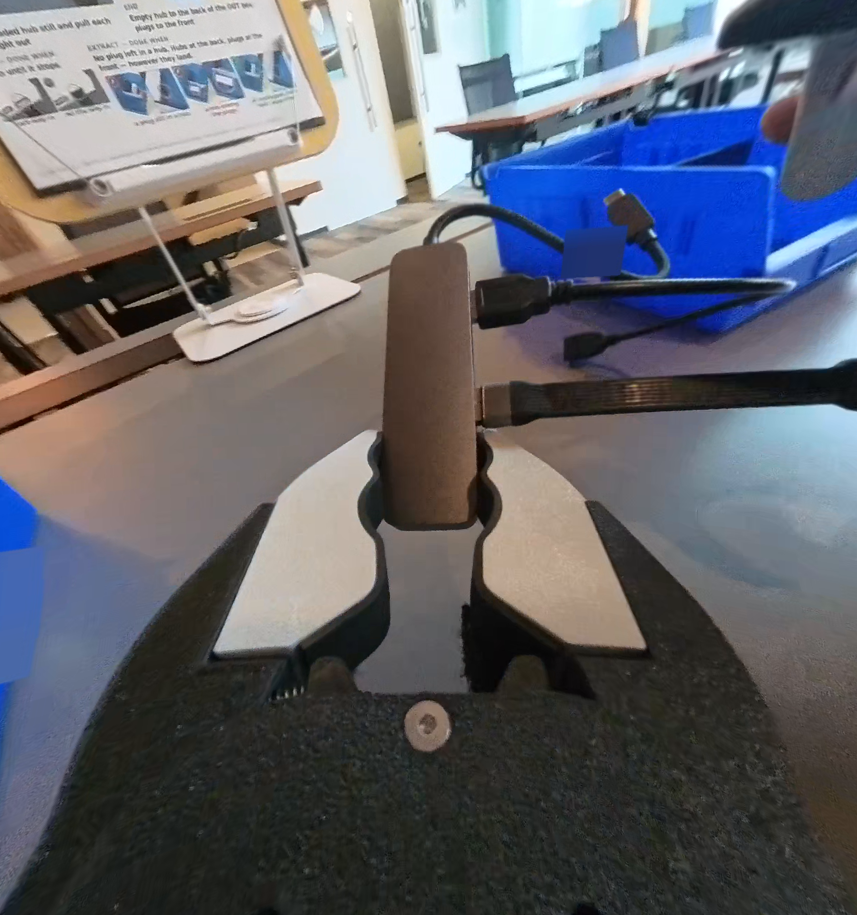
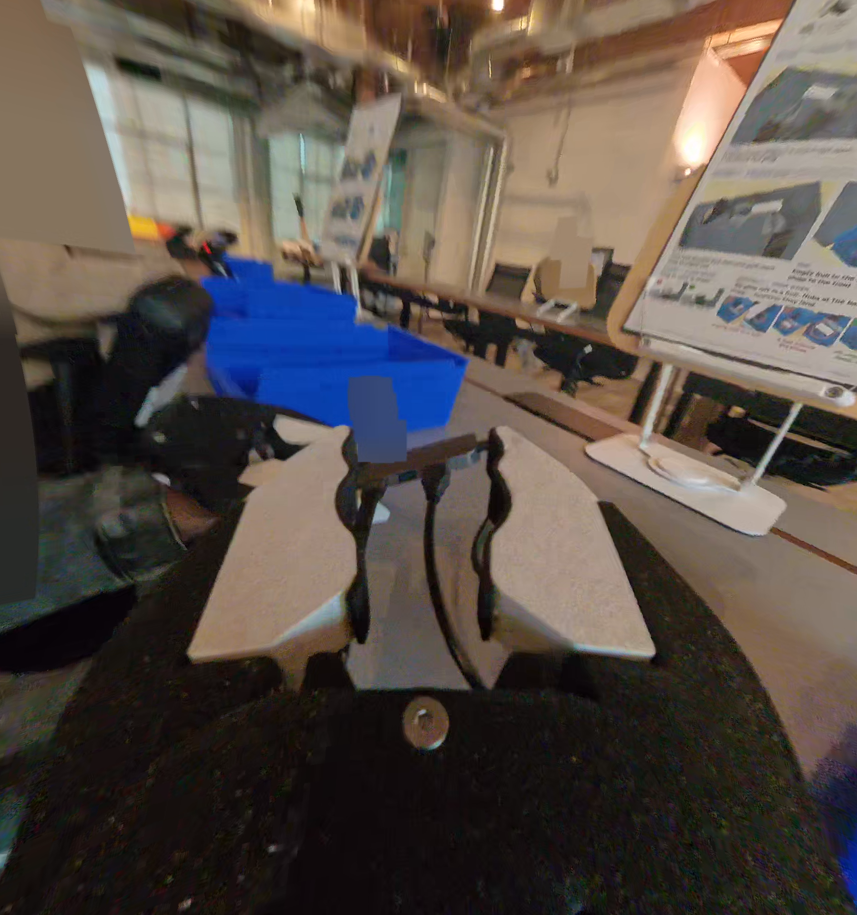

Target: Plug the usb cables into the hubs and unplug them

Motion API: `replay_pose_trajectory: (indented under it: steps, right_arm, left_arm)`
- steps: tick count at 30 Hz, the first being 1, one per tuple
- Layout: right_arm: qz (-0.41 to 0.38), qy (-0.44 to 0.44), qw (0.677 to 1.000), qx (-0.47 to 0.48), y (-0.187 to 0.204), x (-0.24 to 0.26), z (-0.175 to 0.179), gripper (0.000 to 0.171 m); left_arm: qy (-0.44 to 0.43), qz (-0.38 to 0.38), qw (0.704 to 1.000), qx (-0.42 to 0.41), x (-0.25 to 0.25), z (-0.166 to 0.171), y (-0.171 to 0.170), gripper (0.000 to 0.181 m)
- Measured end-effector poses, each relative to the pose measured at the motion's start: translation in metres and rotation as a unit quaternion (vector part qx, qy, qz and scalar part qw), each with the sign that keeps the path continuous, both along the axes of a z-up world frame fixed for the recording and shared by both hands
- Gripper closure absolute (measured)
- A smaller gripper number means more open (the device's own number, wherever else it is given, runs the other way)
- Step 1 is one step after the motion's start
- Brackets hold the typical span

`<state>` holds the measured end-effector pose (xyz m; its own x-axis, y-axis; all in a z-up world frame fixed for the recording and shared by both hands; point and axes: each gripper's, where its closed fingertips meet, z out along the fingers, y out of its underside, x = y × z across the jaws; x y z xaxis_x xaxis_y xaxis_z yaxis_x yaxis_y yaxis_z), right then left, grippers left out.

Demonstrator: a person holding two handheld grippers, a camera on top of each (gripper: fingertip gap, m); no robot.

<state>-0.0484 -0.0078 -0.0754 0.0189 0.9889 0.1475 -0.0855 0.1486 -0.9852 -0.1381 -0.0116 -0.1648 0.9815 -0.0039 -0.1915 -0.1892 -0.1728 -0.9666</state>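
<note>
My left gripper (image 1: 429, 448) is shut on a grey-brown USB hub (image 1: 429, 356) and holds it just above the dark table. Two black plugs sit in the hub's right side: a round-cable plug (image 1: 510, 302) farther out and a flat ribbed cable's plug (image 1: 498, 406) near my fingertips. The hub's own lead (image 1: 632, 215) curls off its far end. In the right wrist view my right gripper (image 2: 421, 440) is open, facing the hub (image 2: 441, 450). The round cable (image 2: 434, 544) runs between its fingers and the flat cable (image 2: 367, 510) lies against the left finger. The view is blurred.
A blue bin (image 1: 614, 198) stands just behind the hub, also seen in the right wrist view (image 2: 327, 356). A loose black plug (image 1: 585, 346) lies before it. An instruction sign on a white stand (image 1: 268, 317) is at the table's back left (image 2: 684, 485). One gripper's finger ends stand about 12 cm off the other's.
</note>
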Motion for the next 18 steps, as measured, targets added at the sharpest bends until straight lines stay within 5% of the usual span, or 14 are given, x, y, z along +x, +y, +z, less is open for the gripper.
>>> replay_pose_trajectory:
  steps: [10,14,18]
  right_arm:
    - [0.184,0.224,0.956,-0.042,-0.003,0.093,0.131,0.029]
    - [0.230,0.287,0.928,-0.061,0.015,0.142,0.171,0.024]
    - [0.254,0.307,0.916,0.041,0.015,0.190,0.151,0.025]
  left_arm:
    - [-0.046,-0.043,0.998,0.016,0.003,0.005,-0.007,0.147]
    - [-0.045,-0.047,0.998,0.014,0.004,0.005,-0.007,0.147]
    - [-0.040,-0.049,0.998,0.008,0.005,0.003,-0.006,0.147]
